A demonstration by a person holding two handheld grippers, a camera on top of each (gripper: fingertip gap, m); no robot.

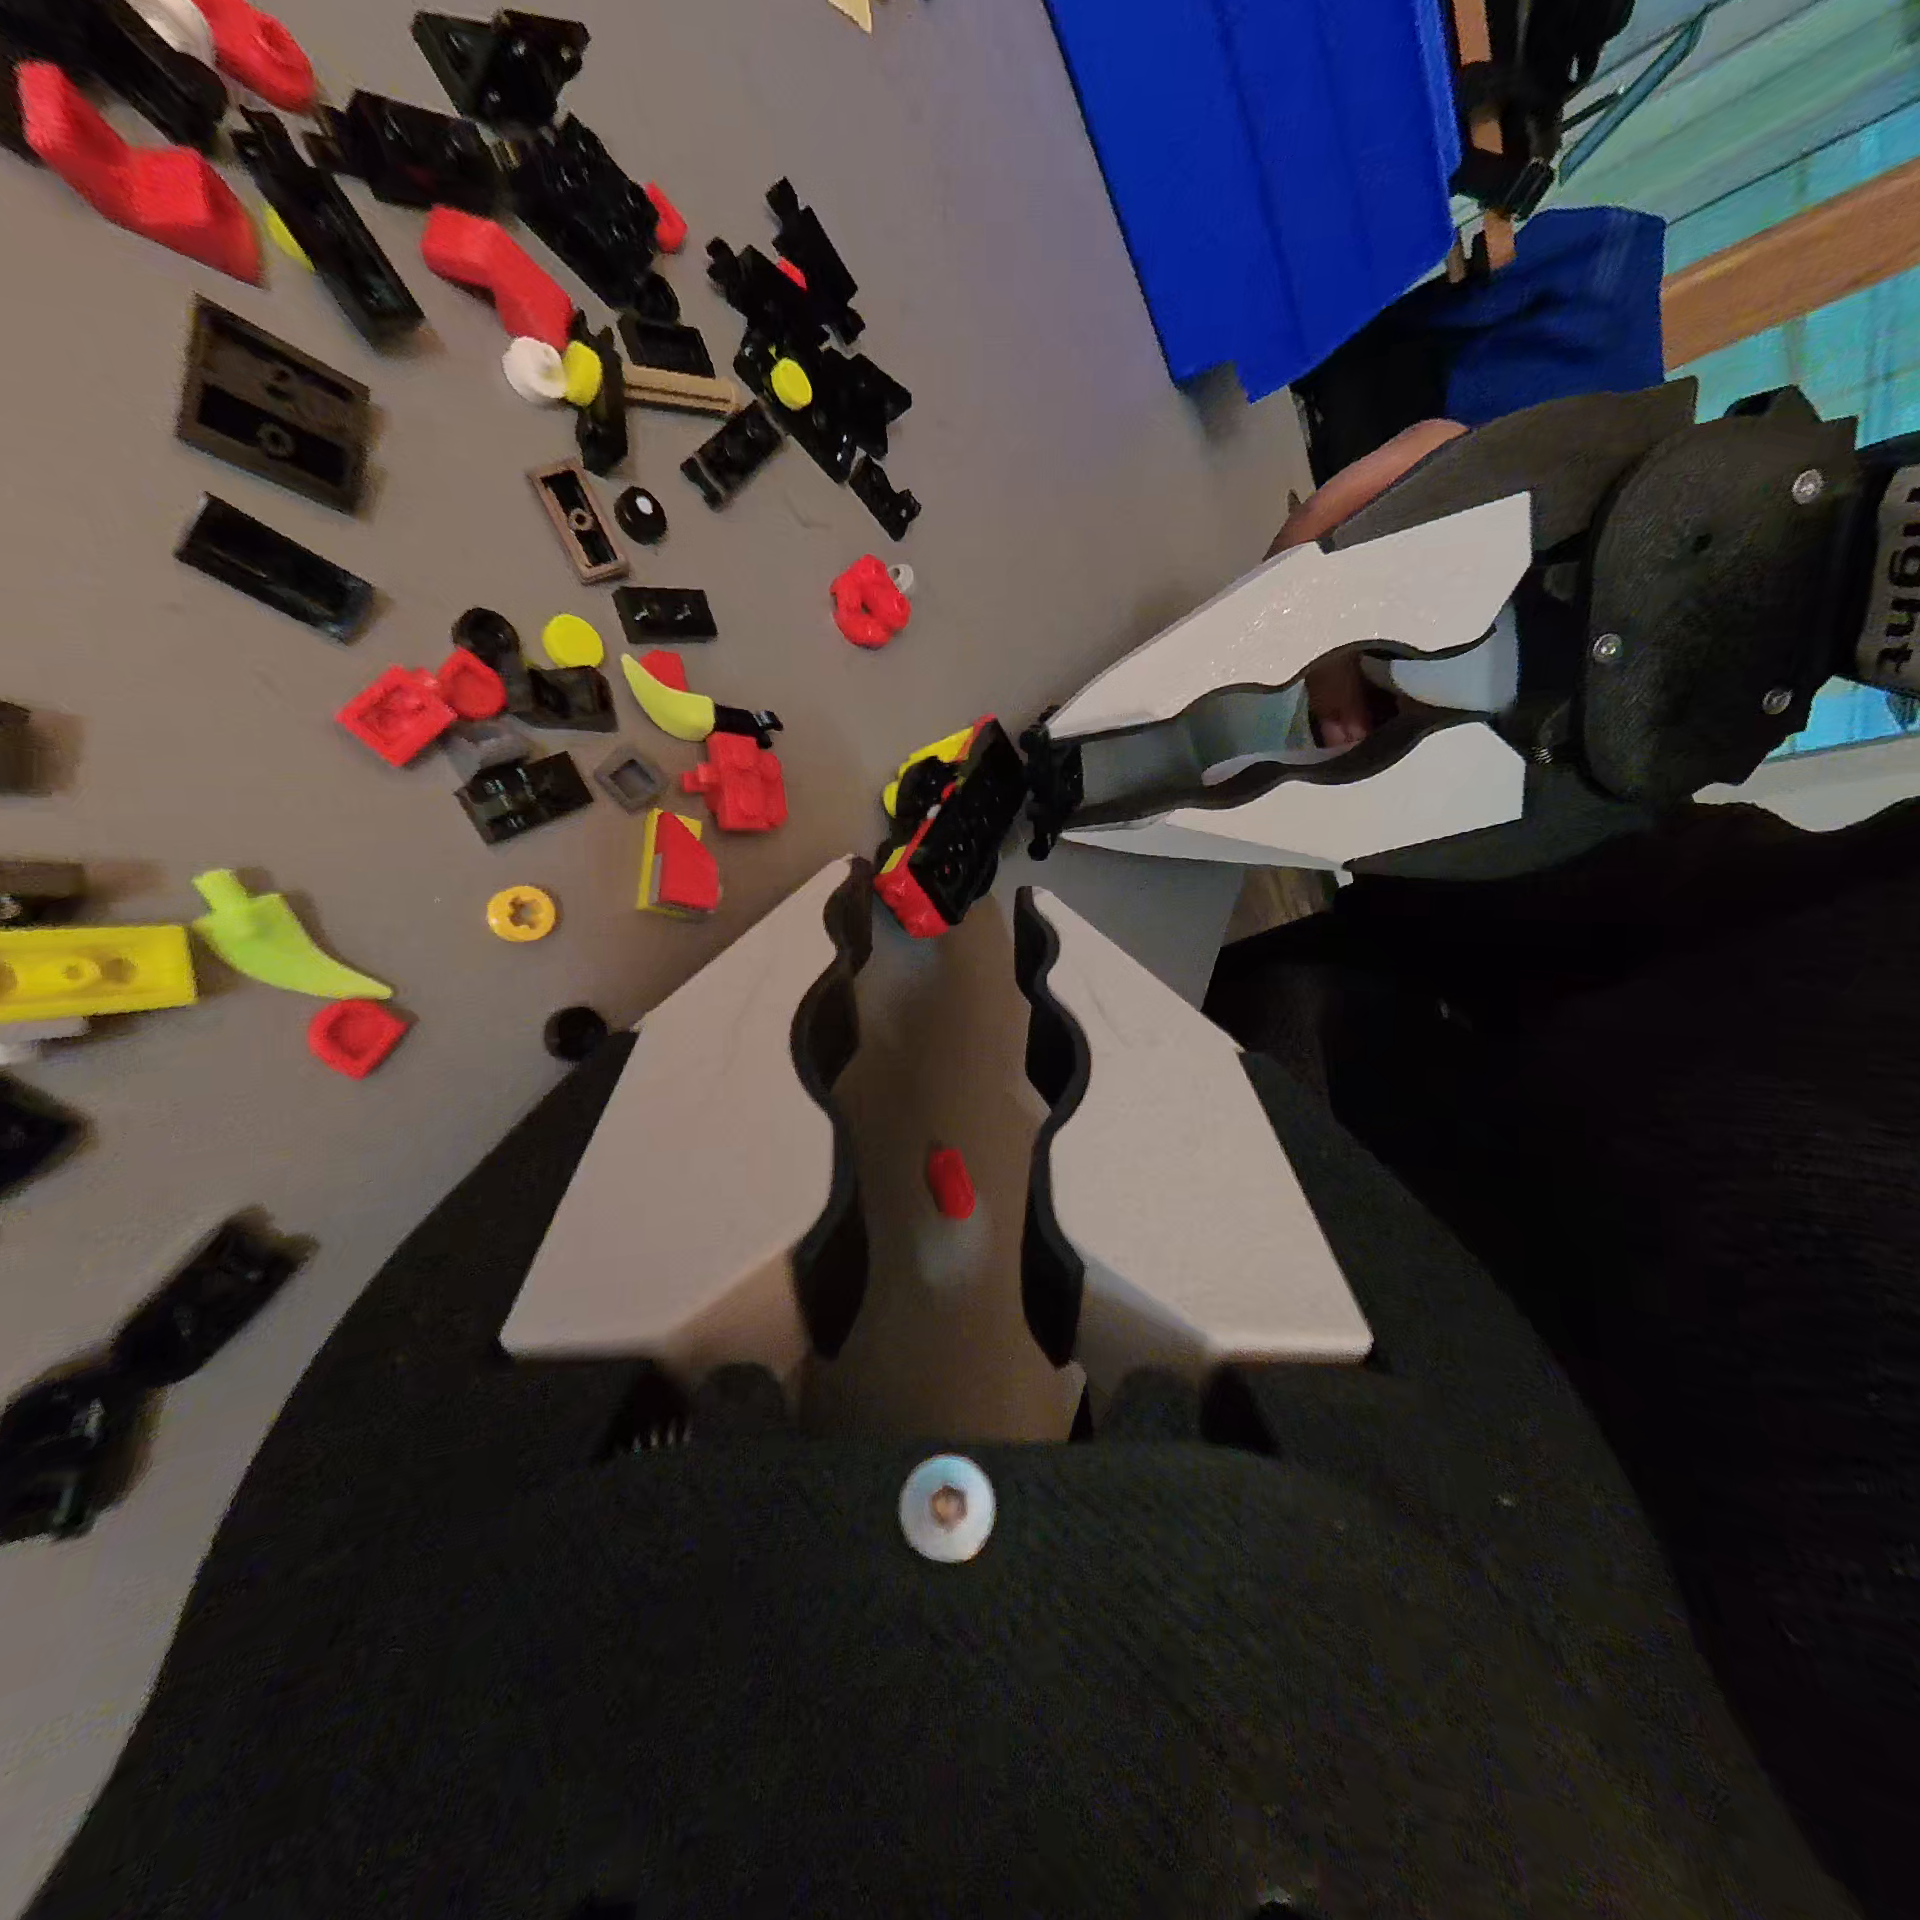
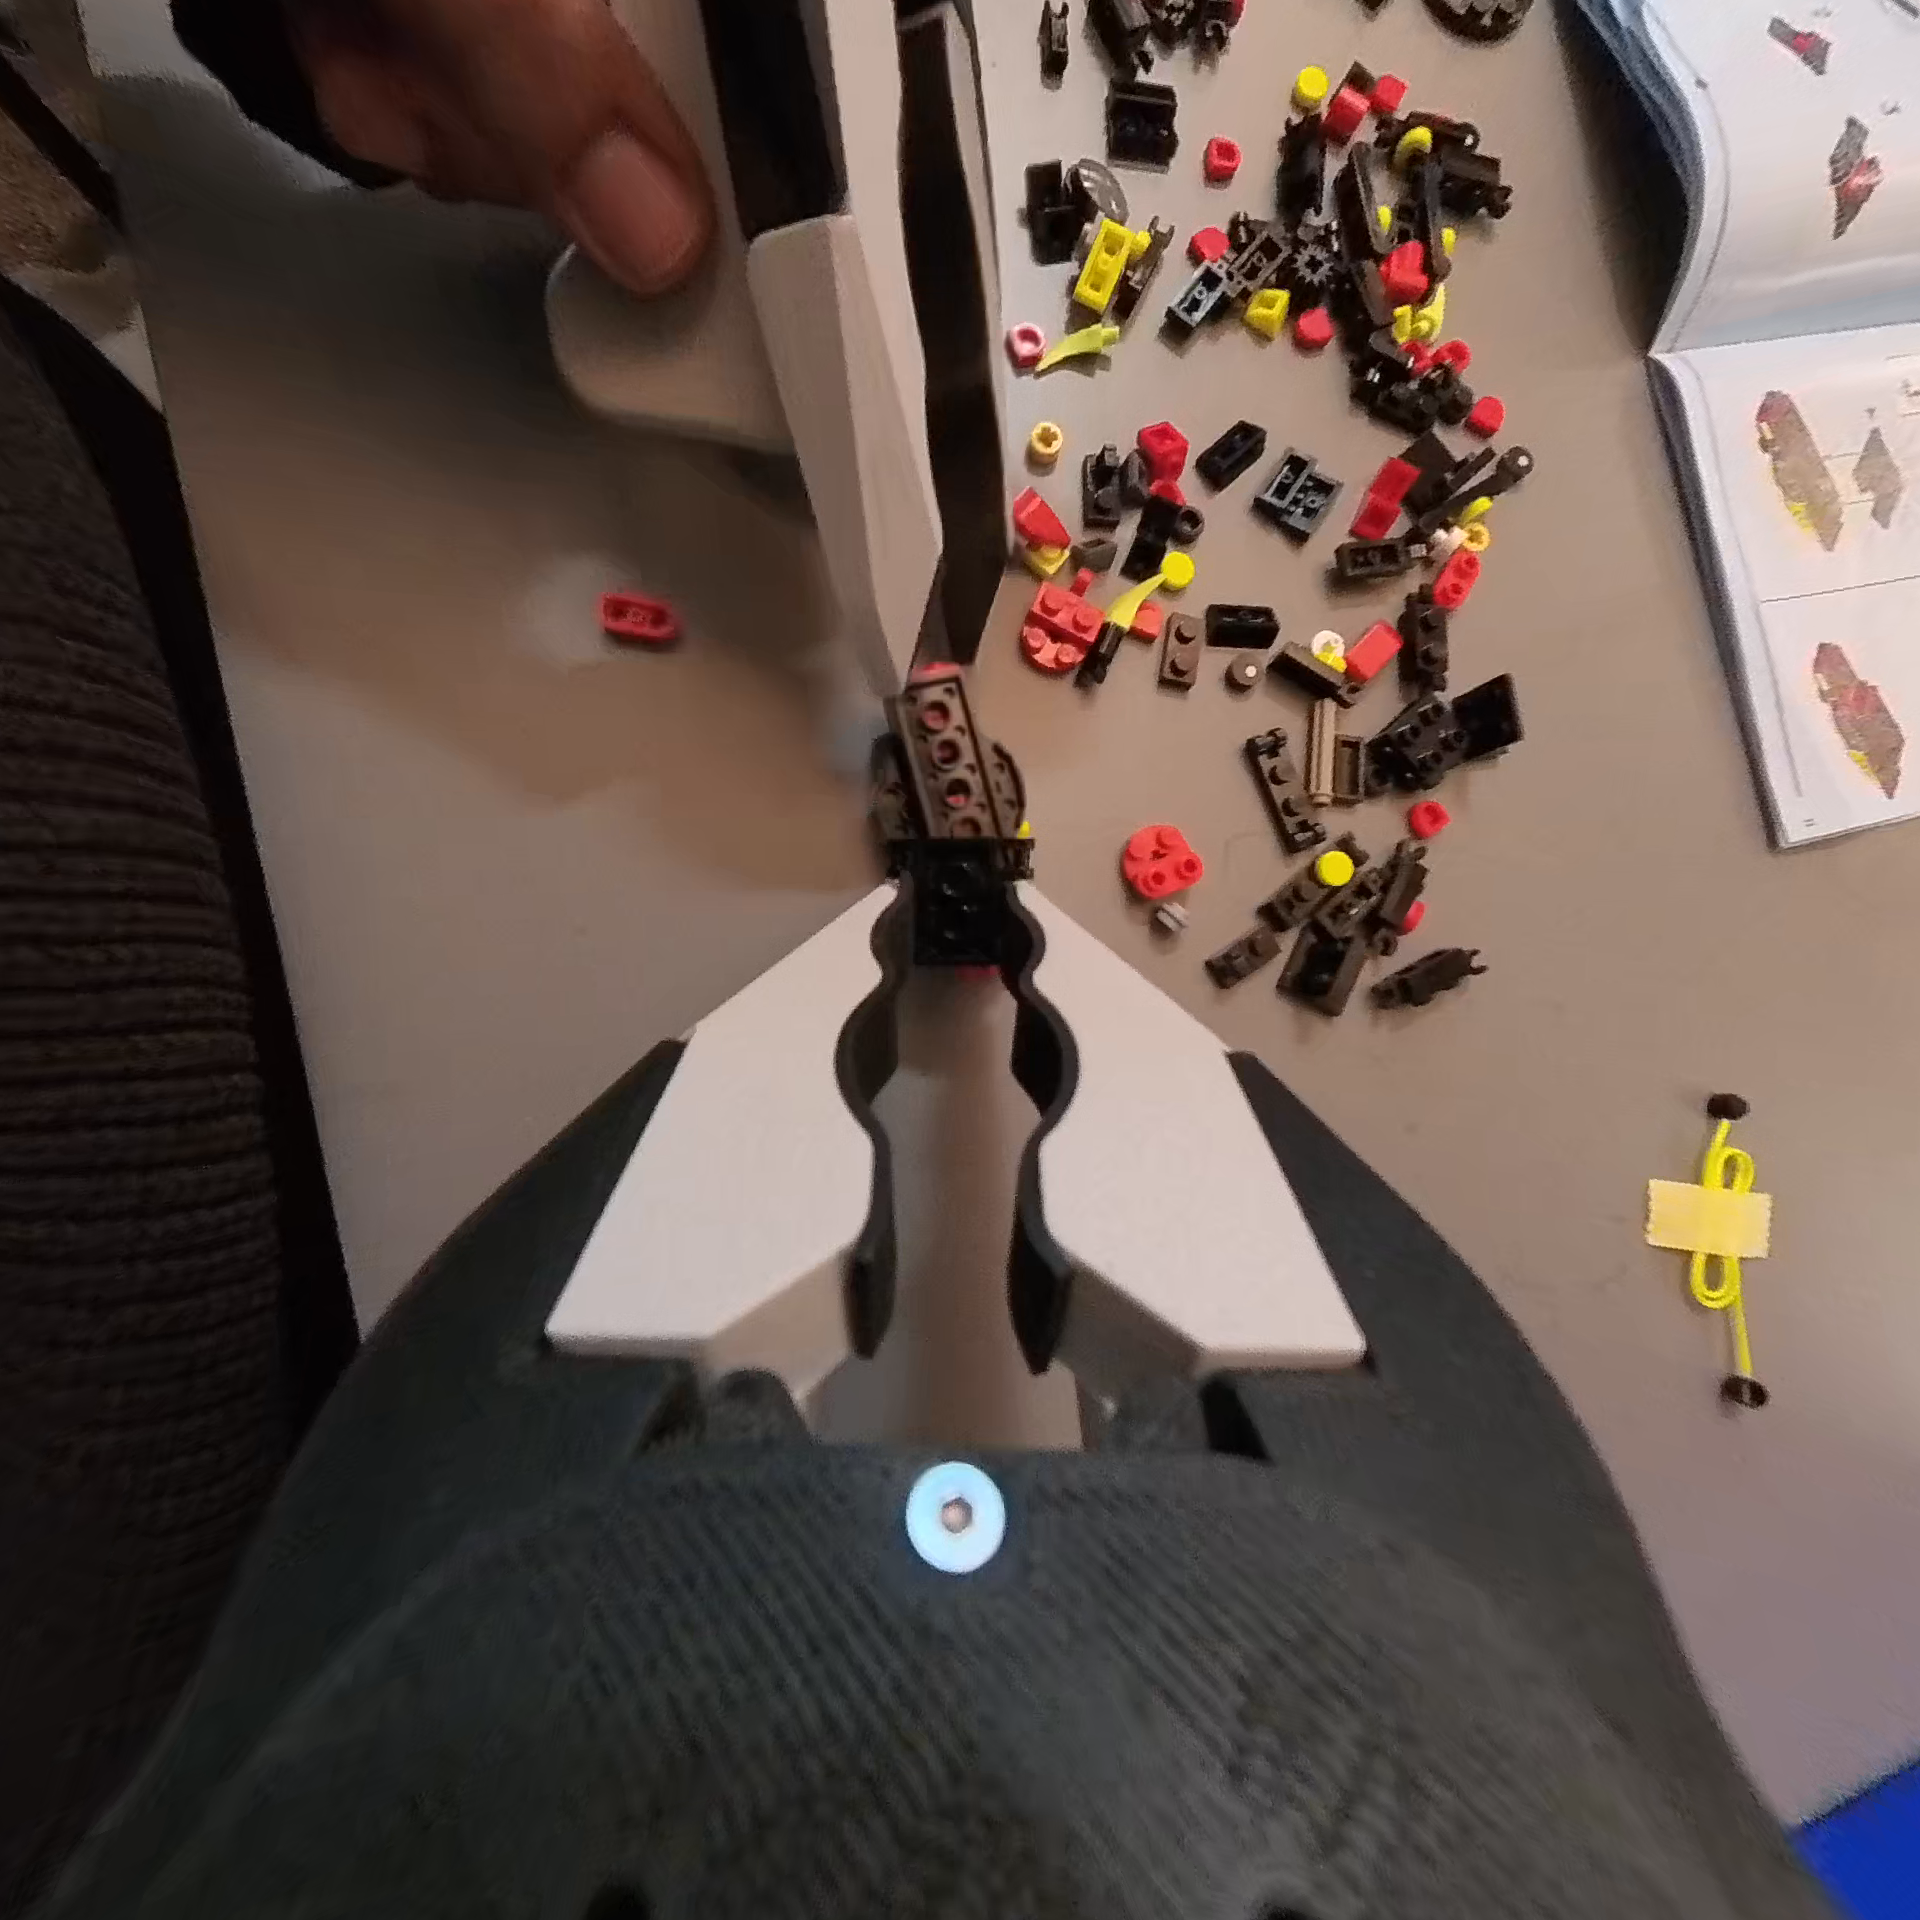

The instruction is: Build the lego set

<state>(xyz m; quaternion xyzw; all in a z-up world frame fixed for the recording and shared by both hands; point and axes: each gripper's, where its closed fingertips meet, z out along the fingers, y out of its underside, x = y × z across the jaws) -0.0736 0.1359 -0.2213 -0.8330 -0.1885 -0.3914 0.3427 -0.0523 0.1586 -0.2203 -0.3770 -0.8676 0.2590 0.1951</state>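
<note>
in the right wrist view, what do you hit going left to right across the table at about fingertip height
small red plate → black brick assembly gripped by the right gripper → red round plate → black brick cluster with a yellow stud → open instruction booklet

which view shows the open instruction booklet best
The right wrist view: the open white paper instruction booklet lies along the right edge of the grey table, its pages with pictures facing up. The left wrist view does not show it.
</note>
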